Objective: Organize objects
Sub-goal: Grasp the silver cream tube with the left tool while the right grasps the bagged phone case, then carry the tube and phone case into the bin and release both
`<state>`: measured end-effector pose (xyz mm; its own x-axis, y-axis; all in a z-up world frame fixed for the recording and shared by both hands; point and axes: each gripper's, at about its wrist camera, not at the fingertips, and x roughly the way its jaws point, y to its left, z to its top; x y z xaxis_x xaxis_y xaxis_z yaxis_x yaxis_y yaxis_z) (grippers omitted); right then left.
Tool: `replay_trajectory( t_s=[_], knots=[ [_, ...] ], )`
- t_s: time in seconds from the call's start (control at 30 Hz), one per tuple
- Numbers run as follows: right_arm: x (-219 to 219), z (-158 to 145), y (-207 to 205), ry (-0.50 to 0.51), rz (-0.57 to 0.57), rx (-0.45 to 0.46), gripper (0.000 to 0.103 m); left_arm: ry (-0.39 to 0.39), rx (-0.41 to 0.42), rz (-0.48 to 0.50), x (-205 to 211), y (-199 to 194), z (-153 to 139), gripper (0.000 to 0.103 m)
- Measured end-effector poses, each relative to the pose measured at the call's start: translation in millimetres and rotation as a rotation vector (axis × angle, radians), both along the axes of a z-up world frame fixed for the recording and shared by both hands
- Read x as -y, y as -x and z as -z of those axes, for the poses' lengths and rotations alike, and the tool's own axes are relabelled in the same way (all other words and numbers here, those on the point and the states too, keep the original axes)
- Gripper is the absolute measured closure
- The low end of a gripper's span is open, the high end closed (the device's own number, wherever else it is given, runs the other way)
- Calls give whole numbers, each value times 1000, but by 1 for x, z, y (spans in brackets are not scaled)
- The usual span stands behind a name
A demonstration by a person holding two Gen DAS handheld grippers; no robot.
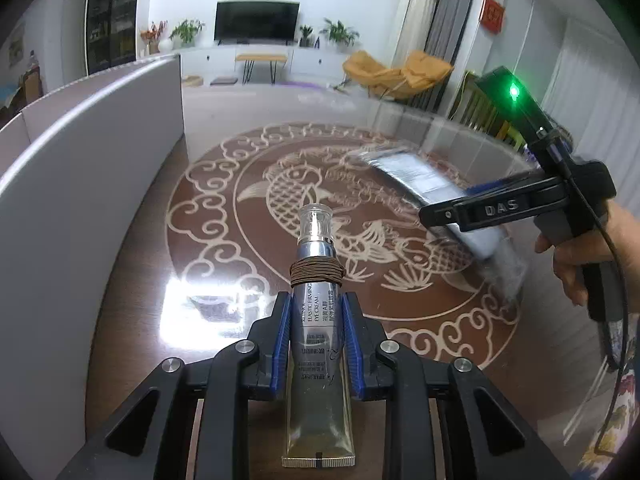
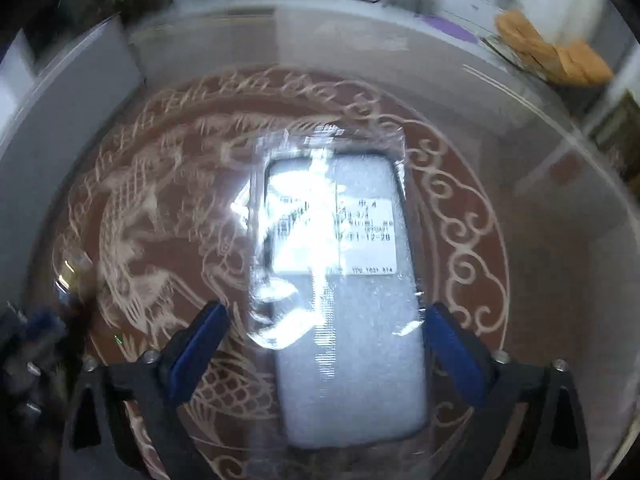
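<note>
Left gripper [image 1: 316, 344]: pressed onto the eye cream tube [image 1: 318, 344], blue pads on both flanks around mid-body. The grip sits below the cord winding [image 1: 317, 274], probably because the body is flatter and softer there than at the cap.
Tube orientation: clear cap forward, crimped tail toward the camera; carried above the table [image 1: 132, 280], not resting on it, as far as the left wrist view shows.
Right gripper [image 2: 324, 344]: fingers spread to either side of the bagged phone case [image 2: 344, 280]. The right pad looks close to or touching the bag edge; the left pad stands apart. Whether it truly bears the load I cannot tell; the frame is motion-blurred.
Phone case: wrapped in clear plastic with a white printed label, lengthwise between the fingers. From the left wrist view it appears lifted off the table at a tilt, over the right of the fish medallion.
Container: white box [image 1: 80, 184] at the left, only its outer wall visible. Contents hidden from both views.
Judgement: both items seem in transit toward the box; the tube is nearer to it.
Risk: slick wrap may slide in a loose hold.
</note>
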<state>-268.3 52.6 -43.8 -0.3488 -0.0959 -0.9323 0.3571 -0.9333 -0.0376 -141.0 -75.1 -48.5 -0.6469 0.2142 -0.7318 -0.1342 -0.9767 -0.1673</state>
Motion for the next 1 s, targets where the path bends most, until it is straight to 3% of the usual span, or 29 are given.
replay_trajectory(
  t_s=[0.1, 0.23, 0.37, 0.5, 0.63, 0.73, 0.87, 0.97, 1.0],
  knots=[
    [-7, -5, -14, 69, 49, 16, 27, -17, -40, 11, 4, -17, -8, 78],
    [-18, -19, -55, 158, 59, -28, 27, -47, -100, 18, 8, -40, -28, 78],
    [-24, -44, -87, 264, 74, -51, 27, -108, -163, 4, 17, -66, -63, 78],
    [2, -80, -103, 353, 48, -87, 27, -211, -222, -45, 52, -92, -109, 78],
    [65, -128, -112, 454, -63, -125, 27, -226, -259, -134, 109, -114, -148, 78],
    [134, -156, -120, 539, -170, -105, 27, -135, -243, -229, 157, -123, -156, 78],
    [238, -164, -128, 567, -304, -51, 27, -32, -89, -365, 217, -121, -126, 78],
    [296, -146, -131, 513, -353, -32, 26, 1, 37, -468, 248, -120, -98, 76],
    [314, -135, -132, 482, -372, -15, 24, 7, 50, -484, 251, -120, -95, 69]
  ],
)
